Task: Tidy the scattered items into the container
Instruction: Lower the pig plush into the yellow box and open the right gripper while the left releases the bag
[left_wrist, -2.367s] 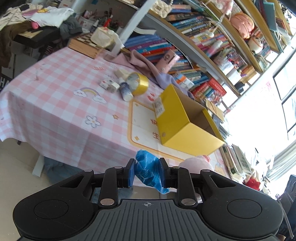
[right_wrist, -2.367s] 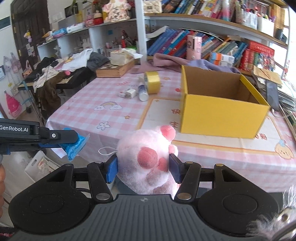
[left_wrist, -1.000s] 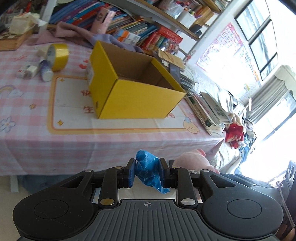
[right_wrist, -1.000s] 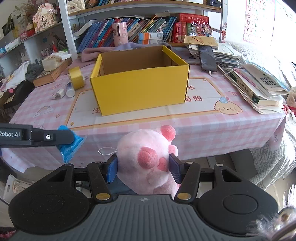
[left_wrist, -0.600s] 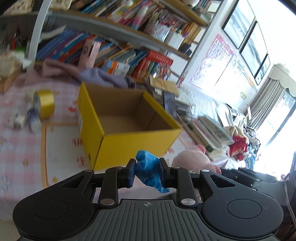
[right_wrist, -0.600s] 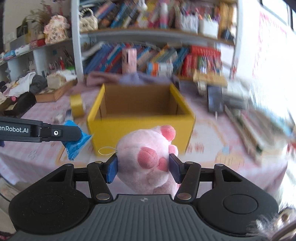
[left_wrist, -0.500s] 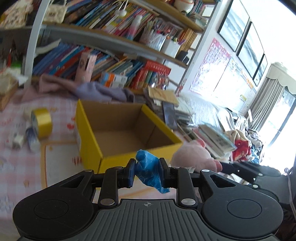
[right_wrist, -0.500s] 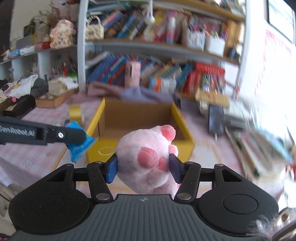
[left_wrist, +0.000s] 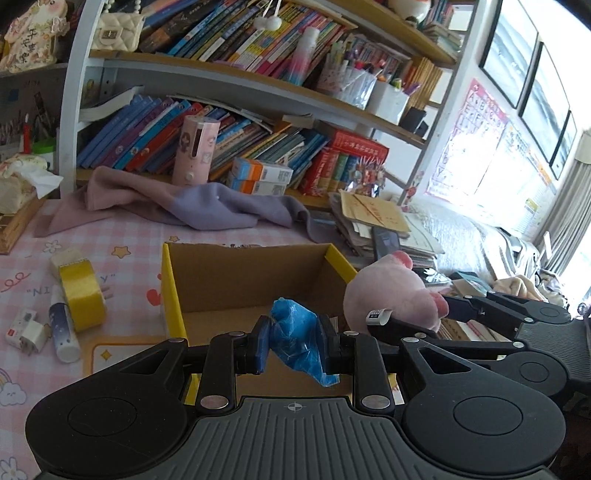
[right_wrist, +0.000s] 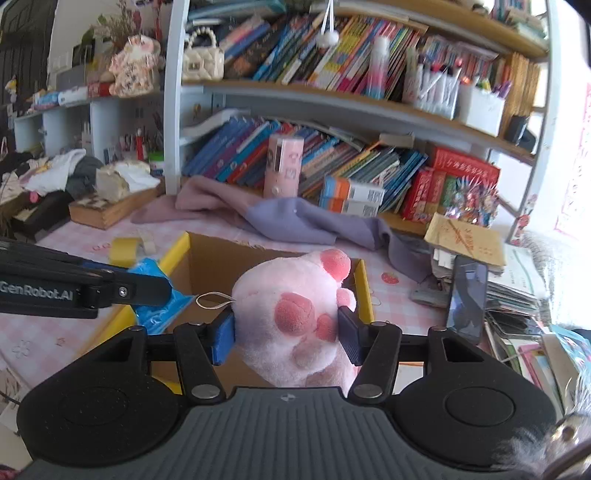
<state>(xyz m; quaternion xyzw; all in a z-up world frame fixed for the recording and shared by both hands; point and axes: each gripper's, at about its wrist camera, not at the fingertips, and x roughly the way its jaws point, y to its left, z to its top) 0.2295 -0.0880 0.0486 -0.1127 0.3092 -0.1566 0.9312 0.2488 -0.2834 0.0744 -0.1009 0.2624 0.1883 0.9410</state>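
I'm gripping a crinkly blue plastic bag (left_wrist: 301, 338) in the left gripper (left_wrist: 295, 341) and a fluffy pink plush toy (right_wrist: 291, 314) in the right gripper (right_wrist: 286, 334), both hovering low-centre over the open yellow cardboard box (left_wrist: 236, 280). Worried the two are crowding each other, so the plush might be catching the rim and tipping out.

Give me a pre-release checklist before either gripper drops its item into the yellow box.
1. Left gripper holds the blue bag between its fingers: ok.
2. Right gripper holds the pink plush: ok.
3. Yellow box open, its visible floor bare: ok.
4. Blue bag over the opening: ok in the left wrist view, near the front wall.
5. Pink plush over the opening: cannot tell; in the left wrist view it sits at the box's right edge.
6. Items still on the table, yellow tape roll and small tube: not ok, still outside the box.
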